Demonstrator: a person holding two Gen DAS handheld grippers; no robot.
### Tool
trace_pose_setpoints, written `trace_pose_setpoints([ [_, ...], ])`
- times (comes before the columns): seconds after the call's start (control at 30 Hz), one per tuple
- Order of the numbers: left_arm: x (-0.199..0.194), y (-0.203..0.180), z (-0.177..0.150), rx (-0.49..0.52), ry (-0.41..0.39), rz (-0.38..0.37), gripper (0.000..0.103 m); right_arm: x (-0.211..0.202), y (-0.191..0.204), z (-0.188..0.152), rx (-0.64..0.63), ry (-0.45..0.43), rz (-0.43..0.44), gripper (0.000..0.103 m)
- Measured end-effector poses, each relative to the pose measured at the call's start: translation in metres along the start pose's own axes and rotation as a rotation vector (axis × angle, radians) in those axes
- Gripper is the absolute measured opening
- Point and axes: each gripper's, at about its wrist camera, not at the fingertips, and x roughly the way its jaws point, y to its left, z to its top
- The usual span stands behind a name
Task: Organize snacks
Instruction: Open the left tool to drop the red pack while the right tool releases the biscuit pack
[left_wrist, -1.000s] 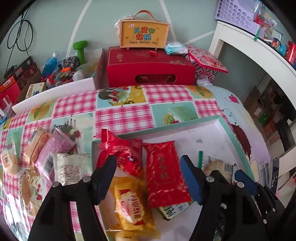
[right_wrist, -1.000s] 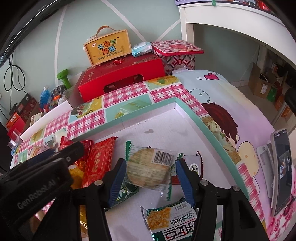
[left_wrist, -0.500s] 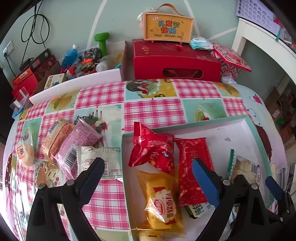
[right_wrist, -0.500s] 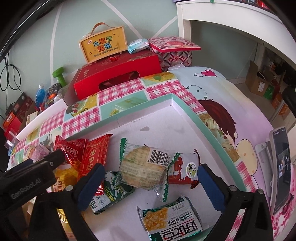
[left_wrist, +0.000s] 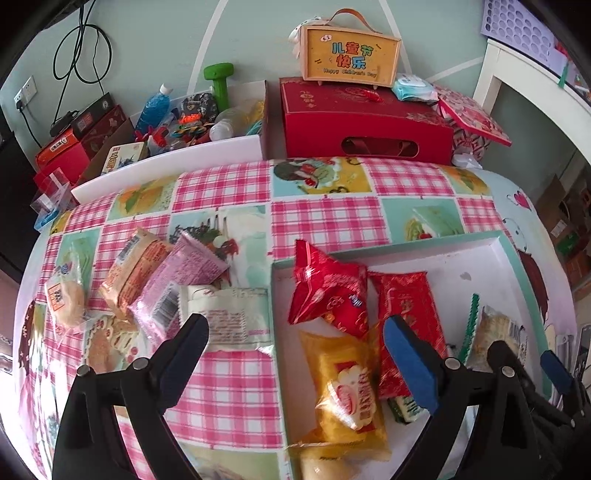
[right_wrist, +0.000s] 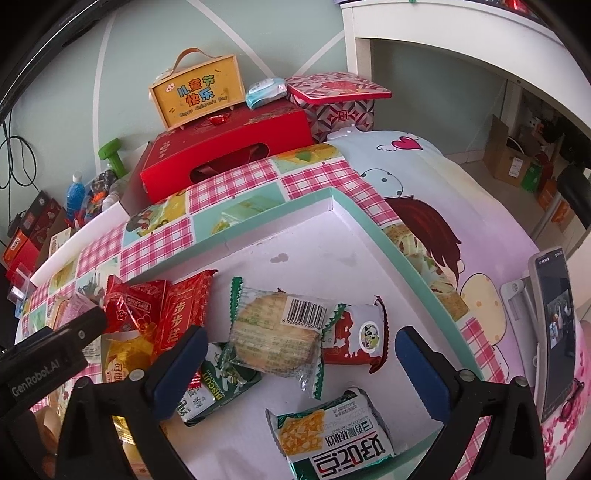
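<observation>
Both my grippers hang over the checked worktop (left_wrist: 325, 221) with fingers spread wide and nothing pinched. My left gripper (left_wrist: 295, 354) straddles the left wall of the shallow tray (right_wrist: 369, 218); a white packet (left_wrist: 229, 314) lies just outside it, beside a pink packet (left_wrist: 177, 280) and an orange one (left_wrist: 133, 266). Inside the tray I see a red pouch (left_wrist: 328, 291), a flat red packet (left_wrist: 406, 306) and a yellow cake packet (left_wrist: 343, 387). My right gripper (right_wrist: 299, 354) frames a round cracker packet (right_wrist: 277, 332) resting free on the tray floor, overlapping a green biscuit packet (right_wrist: 214, 387).
</observation>
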Motion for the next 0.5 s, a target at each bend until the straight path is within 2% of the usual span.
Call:
trace_pose_setpoints([
  [0.2, -0.008, 0.017, -0.008, -0.001, 0.008, 0.039, 0.096, -0.011, 0.011, -0.002, -0.032, -0.017, 0.004, 0.103],
  [0.5, -0.011, 0.063, -0.014, -0.104, 0.03, 0.097, 0.096, -0.024, 0.041, -0.006, -0.107, -0.046, 0.05, 0.103],
])
